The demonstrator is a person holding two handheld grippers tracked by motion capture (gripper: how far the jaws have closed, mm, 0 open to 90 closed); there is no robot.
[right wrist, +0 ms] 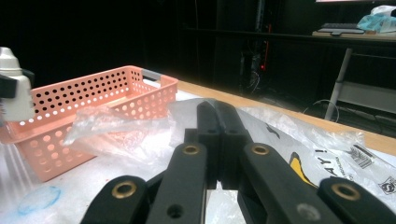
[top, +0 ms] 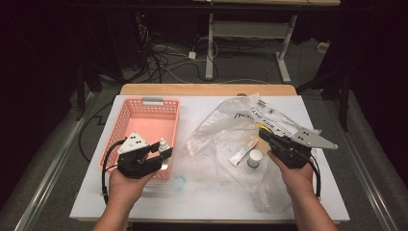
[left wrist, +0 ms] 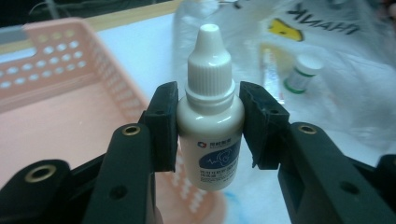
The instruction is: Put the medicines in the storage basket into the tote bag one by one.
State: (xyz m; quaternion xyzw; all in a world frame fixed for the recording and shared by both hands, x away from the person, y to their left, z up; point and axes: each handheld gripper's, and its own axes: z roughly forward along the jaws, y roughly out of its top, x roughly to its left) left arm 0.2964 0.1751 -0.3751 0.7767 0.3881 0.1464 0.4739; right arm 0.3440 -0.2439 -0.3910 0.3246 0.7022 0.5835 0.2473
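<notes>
So my left tongs (left wrist: 208,123) are clamped on the bottle (left wrist: 210,116), a small white dropper one with a ribbed cap and a blue label. It's upright, pads pressing on both sides just under the cap. From the high view the left tongs (top: 161,155) have the bottle (top: 164,147) up over the near right corner of the basket (top: 126,122), above the rim rather than down inside. The basket is pink, perforated, sitting on the left half of the counter (top: 202,192).

My right tongs (right wrist: 218,140) are fully closed, jaws pressed flat together, pinching the bag (right wrist: 121,133) at its edge as far as I can tell; the film is too clear to be sure how much is caught. In the high view the right tongs (top: 263,133) sit at the bag (top: 226,130), a crumpled clear plastic thing with black print and a bit of yellow, spread over the right half of the counter.

Inside or under the bag, near my right hand (top: 296,175), there's a little white vial (top: 254,158) with a green band, and a flat sachet (top: 242,155) just beside it. There's also a small blue smudge (top: 179,182) on the counter right by the basket's near corner.
</notes>
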